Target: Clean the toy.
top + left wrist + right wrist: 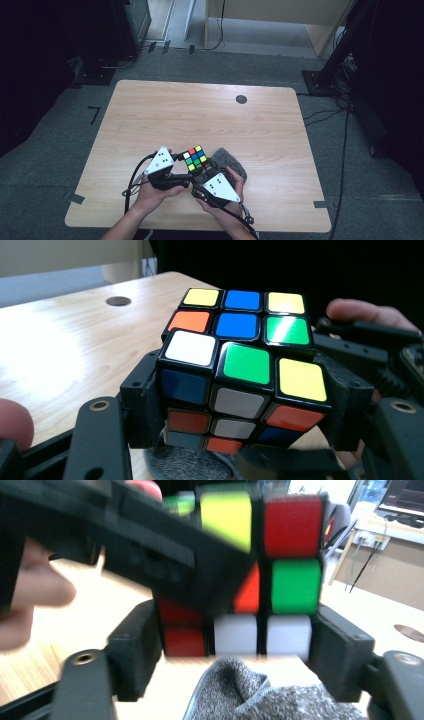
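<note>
- The puzzle cube point(195, 159) sits above the near half of the table point(150, 115), right of the centre line, held up between both grippers.
- The left gripper point(240, 405) clamps the cube: its black jaws press on two opposite side faces, so it is closed on the cube.
- The right gripper point(235, 645) also has the cube between its jaws; both pads lie against the bottom layer in the right gripper view, so it grips the cube as well.
- The top layer of the cube is turned out of line with the layers below, as the left gripper view shows.
- A grey cloth point(231, 161) lies on the table just right of the cube and partly under it.
- Beyond the cube the table is bare up to the far edge, apart from a dark round cable hole point(241, 99) near that edge.
- Left of the cube, open wood runs to the left edge; right of the cloth, open wood runs to the right edge.
- Near side of the cube: both hands and trailing cables occupy the strip up to the near edge.
</note>
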### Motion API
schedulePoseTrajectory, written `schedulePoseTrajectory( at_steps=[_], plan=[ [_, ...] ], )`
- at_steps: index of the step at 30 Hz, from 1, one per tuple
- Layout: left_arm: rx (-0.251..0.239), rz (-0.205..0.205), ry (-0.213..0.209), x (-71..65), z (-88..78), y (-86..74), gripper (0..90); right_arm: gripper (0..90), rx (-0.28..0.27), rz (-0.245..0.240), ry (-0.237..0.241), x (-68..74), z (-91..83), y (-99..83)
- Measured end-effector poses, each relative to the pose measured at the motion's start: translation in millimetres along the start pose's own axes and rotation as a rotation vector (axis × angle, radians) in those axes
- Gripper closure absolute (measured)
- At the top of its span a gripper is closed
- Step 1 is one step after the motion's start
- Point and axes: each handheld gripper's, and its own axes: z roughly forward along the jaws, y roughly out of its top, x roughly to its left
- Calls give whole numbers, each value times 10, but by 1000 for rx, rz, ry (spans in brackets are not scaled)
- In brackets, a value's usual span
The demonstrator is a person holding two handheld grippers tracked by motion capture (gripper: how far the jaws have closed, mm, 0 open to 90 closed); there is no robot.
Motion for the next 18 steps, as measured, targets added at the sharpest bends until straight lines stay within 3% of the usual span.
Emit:
schedulePoseTrajectory(
  at_steps=[4, 9, 11, 13, 14, 18],
  plan=[
    [-20, -40, 25, 144, -84, 5, 331, 196, 39, 14, 16, -66, -8, -31],
    [-38, -65, 55, 265, -164, -1, 331, 203, 111, 34, -12, -257, -27, -117],
    [-36, -70, 62, 288, -171, -16, 331, 233, 185, 56, -55, -366, 20, -156],
    [-27, -68, 70, 295, -162, -40, 330, 252, 287, 109, -108, -491, 97, -227],
    [-24, -66, 71, 297, -155, -47, 330, 252, 339, 149, -107, -559, 142, -284],
    [-6, -63, 82, 300, -122, -84, 330, 244, 452, 191, -96, -638, 240, -421]
  ],
)
